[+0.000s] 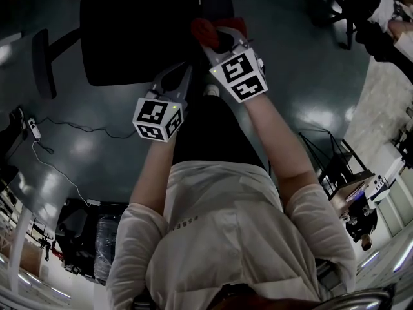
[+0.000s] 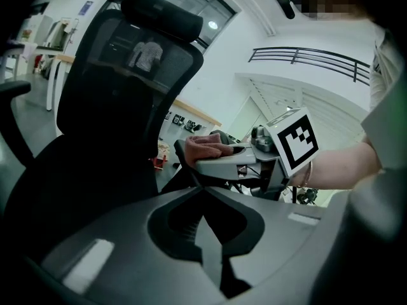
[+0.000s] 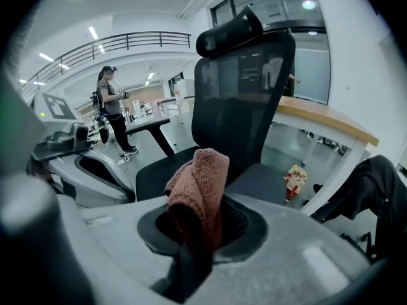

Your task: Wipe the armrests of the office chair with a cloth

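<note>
Facing the black office chair (image 3: 245, 88), I hold my left gripper (image 1: 182, 77) near its seat, jaws closed on nothing. My right gripper (image 1: 219, 41) has its jaws clamped on the reddish cloth (image 3: 202, 176) at the seat's edge.

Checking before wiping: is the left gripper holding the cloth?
No, the cloth is pinched in the right gripper; the left gripper holds nothing.

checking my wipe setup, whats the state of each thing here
reddish-pink knitted cloth, bunched, clamped at its lower end.
right claw, shut on the reddish-pink knitted cloth.
left claw, shut, nothing in it.
black mesh office chair, upright, nobody seated.
</note>
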{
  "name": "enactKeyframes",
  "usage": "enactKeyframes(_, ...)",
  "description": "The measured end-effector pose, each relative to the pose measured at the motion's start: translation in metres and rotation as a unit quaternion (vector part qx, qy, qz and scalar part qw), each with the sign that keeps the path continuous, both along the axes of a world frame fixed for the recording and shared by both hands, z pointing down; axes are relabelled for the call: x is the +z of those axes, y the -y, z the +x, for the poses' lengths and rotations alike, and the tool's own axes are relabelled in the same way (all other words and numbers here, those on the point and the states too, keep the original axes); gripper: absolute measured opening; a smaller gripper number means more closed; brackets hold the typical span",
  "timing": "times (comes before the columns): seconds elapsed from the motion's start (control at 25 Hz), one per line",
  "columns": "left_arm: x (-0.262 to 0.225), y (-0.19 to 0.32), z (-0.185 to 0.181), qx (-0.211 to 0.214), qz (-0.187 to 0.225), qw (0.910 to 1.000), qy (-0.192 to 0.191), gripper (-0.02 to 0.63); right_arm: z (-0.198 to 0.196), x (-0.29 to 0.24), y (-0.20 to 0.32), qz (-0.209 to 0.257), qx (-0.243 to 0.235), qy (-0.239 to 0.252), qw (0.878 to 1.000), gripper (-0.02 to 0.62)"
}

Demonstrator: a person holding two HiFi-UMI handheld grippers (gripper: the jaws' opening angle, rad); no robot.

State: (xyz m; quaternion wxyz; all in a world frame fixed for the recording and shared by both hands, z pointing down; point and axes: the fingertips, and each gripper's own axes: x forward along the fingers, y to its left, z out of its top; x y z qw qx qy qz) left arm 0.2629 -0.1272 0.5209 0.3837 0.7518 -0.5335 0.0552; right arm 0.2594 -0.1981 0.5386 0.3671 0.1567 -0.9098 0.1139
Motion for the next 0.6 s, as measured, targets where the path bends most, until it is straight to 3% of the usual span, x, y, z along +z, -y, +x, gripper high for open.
enactKeyframes(0.4, 0.003, -0.037, 0.013, -0.024, 0.003, 0.9997, 0.004, 0.017, 0.028, -0.004, -0.071, -0.024, -0.003, 0.028, 0.999, 0.054)
enactKeyframes(0.6, 0.001, -0.050, 0.017, -0.043, 0.000, 0.9990, 0.012, 0.017, 0.049, -0.003, -0.104, -0.072, 0.006, 0.048, 0.996, 0.054)
